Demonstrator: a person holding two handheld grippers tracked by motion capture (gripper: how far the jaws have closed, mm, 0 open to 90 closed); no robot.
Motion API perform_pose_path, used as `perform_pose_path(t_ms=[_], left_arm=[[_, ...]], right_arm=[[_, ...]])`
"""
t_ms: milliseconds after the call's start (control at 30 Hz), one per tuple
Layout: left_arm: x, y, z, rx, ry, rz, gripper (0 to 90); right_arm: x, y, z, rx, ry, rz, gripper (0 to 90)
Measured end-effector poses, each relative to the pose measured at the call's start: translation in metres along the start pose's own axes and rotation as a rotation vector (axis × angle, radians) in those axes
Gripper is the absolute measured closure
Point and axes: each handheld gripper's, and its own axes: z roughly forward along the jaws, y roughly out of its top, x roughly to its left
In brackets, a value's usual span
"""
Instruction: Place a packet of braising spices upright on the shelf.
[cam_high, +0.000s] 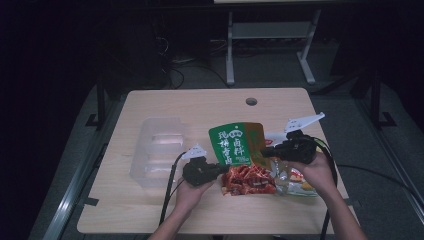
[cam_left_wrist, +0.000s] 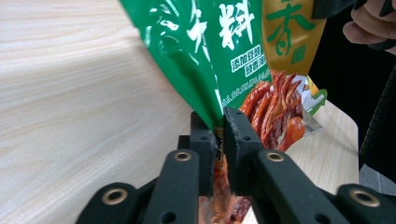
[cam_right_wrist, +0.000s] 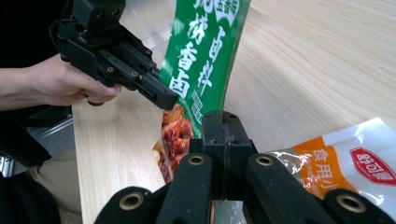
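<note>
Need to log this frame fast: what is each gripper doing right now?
Left gripper: shut on the green packet, at its lower edge.
Right gripper: shut on the same green packet, at its other edge.

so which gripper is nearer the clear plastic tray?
Left. The left gripper is just right of the clear plastic tray, shut on the green packet. The right gripper grips the packet's far edge, farther away.

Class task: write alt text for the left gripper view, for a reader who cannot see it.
The left gripper has its two black fingers pinched on the lower edge of a green seasoning packet printed with white characters and a picture of red braised food. The packet stands up above a pale wooden table, and a hand shows at the top right.
</note>
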Motion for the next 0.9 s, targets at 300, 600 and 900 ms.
perform_pose_path(t_ms=[300,600,900], left_arm=[[-0.009,0.002,-0.009,0.006,0.067,0.115,85.6],[-0.012,0.002,-0.012,-0.004,0.077,0.145,86.3],[-0.018,0.002,-0.017,0.002,0.079,0.174,84.3]], right_arm=[[0.001,0.001,0.006,0.050,0.017,0.002,84.1],[0.005,0.013,0.016,0.097,0.017,-0.006,77.7],[0.012,0.018,0.030,0.148,0.015,-0.027,88.8]])
